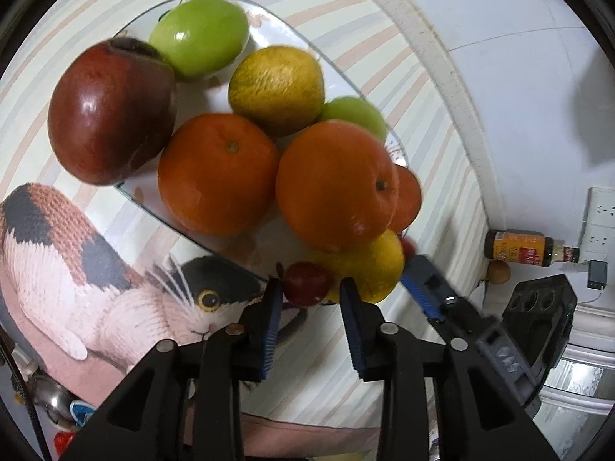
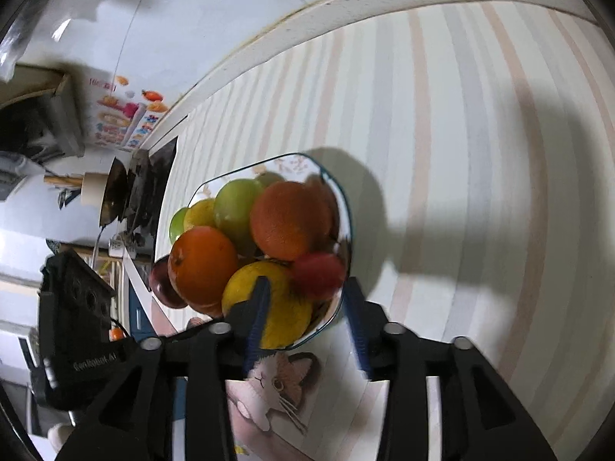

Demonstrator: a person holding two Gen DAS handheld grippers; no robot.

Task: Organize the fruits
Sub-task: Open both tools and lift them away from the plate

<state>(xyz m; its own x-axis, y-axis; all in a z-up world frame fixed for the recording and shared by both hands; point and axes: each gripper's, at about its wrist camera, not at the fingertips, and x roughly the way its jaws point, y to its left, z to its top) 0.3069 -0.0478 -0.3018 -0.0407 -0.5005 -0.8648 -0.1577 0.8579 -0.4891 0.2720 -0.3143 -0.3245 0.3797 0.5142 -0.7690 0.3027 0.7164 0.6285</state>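
A glass plate [image 1: 346, 77] [image 2: 348, 211] on a striped cloth holds a pile of fruit: a dark red apple [image 1: 109, 109], green apples [image 1: 200, 34], oranges [image 1: 217, 178], yellow citrus [image 1: 276, 86] and a small red fruit [image 1: 307, 283] [image 2: 319, 274]. My left gripper [image 1: 310, 299] is open, its fingertips on either side of the small red fruit at the plate's near edge. My right gripper [image 2: 305, 299] is open at the plate's rim, its left finger [image 2: 259, 303] in front of a yellow citrus [image 2: 269, 303]. The right gripper also shows in the left wrist view [image 1: 426, 288].
A cat-print cloth [image 1: 69, 269] lies beside the plate. A white wall and ledge [image 1: 442, 77] run behind the table. A brown bottle [image 1: 519, 247] and wall sockets [image 1: 599, 211] are far right. A stove with a pan [image 2: 127, 196] stands beyond the table end.
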